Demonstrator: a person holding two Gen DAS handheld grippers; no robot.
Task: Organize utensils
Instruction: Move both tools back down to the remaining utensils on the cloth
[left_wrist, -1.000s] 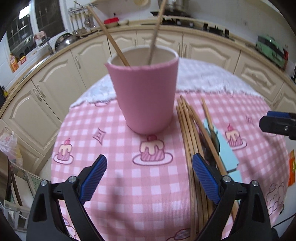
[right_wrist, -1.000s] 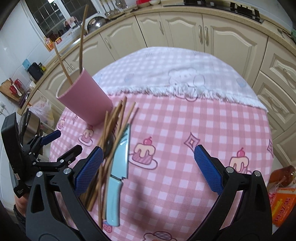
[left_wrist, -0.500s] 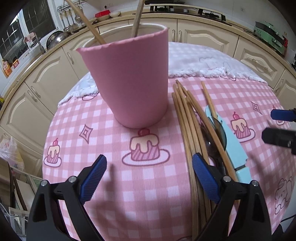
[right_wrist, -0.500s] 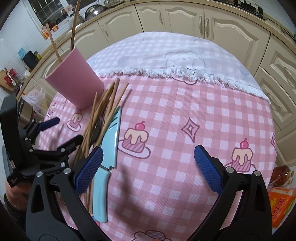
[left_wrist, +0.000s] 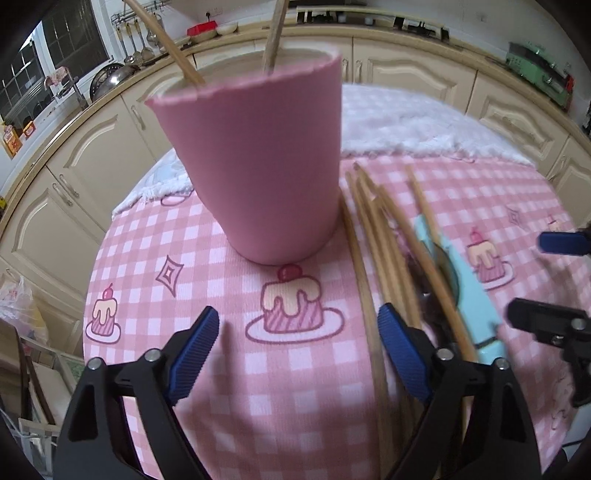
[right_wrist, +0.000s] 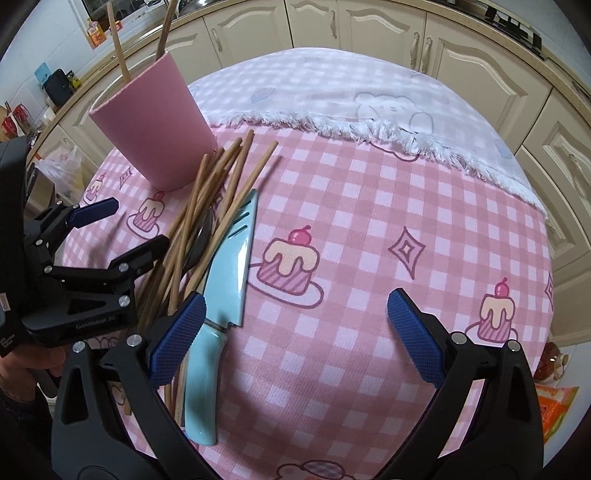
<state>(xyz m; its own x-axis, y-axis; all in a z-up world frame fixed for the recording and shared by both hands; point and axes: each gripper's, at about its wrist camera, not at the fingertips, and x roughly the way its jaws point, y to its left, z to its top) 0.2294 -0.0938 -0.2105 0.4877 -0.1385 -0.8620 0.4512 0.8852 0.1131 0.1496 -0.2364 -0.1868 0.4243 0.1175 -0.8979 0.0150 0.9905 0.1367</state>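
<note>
Bamboo chopsticks (right_wrist: 207, 221) lie loose in a fanned bundle on the pink checked cloth (right_wrist: 369, 332) of the table, tips just beside the base of the pink cup (left_wrist: 258, 166), which stands toward the table's far left edge. Two sticks already stand in the cup, so it is judged to be the holder. A pale blue knife (right_wrist: 225, 288) lies across the bundle's right side, and a dark spoon is partly buried under the sticks; both would hinder a clean pick. The left tool (left_wrist: 295, 354) is held spread with nothing between its pads, jaws lately narrowing, beside the bundle. The right tool (right_wrist: 295, 332) is spread wide, empty, left pad over the knife handle.
</note>
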